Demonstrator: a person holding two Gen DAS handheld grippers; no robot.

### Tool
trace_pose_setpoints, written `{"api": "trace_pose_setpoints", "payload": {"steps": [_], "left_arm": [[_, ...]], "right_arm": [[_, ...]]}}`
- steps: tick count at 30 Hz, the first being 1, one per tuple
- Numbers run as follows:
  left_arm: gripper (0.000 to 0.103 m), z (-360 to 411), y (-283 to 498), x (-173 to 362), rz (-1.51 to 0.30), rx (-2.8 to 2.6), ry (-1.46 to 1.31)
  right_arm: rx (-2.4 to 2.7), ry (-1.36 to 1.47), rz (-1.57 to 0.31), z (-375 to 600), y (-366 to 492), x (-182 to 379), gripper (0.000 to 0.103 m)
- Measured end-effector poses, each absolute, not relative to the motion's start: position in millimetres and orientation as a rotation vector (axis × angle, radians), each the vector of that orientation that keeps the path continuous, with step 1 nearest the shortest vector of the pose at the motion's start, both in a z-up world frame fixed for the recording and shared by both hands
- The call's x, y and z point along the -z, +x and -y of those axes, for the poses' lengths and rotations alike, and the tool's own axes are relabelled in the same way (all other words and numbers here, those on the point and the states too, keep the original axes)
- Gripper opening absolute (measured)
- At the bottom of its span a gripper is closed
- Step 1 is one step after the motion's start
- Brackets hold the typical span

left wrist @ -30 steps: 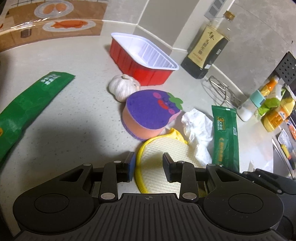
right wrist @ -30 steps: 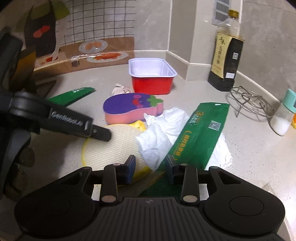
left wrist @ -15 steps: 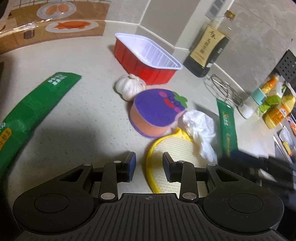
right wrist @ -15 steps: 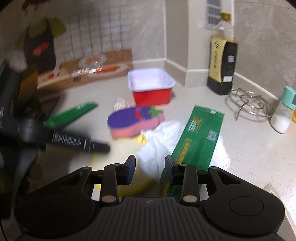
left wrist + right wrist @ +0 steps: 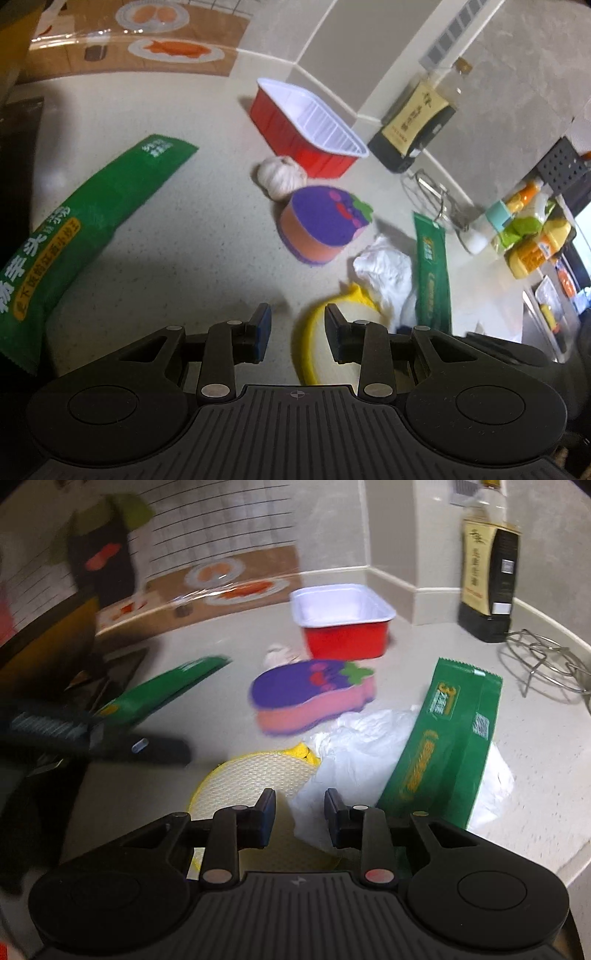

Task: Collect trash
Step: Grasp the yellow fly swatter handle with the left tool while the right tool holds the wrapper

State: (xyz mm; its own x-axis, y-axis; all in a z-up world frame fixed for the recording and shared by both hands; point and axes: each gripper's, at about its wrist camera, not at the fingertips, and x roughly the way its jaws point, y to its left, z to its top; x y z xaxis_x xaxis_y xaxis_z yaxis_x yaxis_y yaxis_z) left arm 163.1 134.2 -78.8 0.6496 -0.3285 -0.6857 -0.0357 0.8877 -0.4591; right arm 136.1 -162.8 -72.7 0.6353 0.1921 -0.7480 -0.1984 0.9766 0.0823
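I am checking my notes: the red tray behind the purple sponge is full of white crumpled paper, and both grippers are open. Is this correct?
Not quite. The red tray is empty, as the right wrist view shows; the white crumpled paper lies on the counter in front of the purple sponge. Both the left gripper and right gripper are open.

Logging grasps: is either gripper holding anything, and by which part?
Nothing. The left gripper and right gripper are both open and empty.

The garlic bulb (image 5: pixel 277 653) is mostly hidden behind the eggplant sponge (image 5: pixel 314 698). The left tool (image 5: pixel 96 734) is motion-blurred, and the bottle (image 5: pixel 487 565) is cut off at the top edge.
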Motion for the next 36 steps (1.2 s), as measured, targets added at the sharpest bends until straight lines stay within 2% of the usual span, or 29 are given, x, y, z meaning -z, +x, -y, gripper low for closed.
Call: {"api": "trace_pose_setpoints", "payload": {"steps": [7, 12, 26, 32, 36], "left_arm": [[0.036, -111.9, 151.9, 80.5, -0.893, 0.284, -0.375], [0.035, -95.8, 152.6, 82.7, -0.889, 0.224, -0.266], [0.039, -91.6, 165.0, 89.7, -0.925, 0.272, -0.350], [0.039, -94.7, 151.1, 55.3, -0.863, 0.403, -0.444], [0.039, -87.4, 153.8, 52.6, -0.854, 0.465, -0.497]], "right_arm": [[-0.206, -0.081, -0.777, 158.2, 91.6, 53.7, 0.029], [-0.197, -0.065, -0.828, 163.6, 84.8, 64.9, 0.029], [-0.182, -0.023, -0.817, 173.8, 82.8, 76.0, 0.029], [-0.191, -0.006, -0.814, 179.0, 81.7, 76.3, 0.029], [-0.197, 0.005, -0.807, 181.7, 80.7, 76.8, 0.029]]}}
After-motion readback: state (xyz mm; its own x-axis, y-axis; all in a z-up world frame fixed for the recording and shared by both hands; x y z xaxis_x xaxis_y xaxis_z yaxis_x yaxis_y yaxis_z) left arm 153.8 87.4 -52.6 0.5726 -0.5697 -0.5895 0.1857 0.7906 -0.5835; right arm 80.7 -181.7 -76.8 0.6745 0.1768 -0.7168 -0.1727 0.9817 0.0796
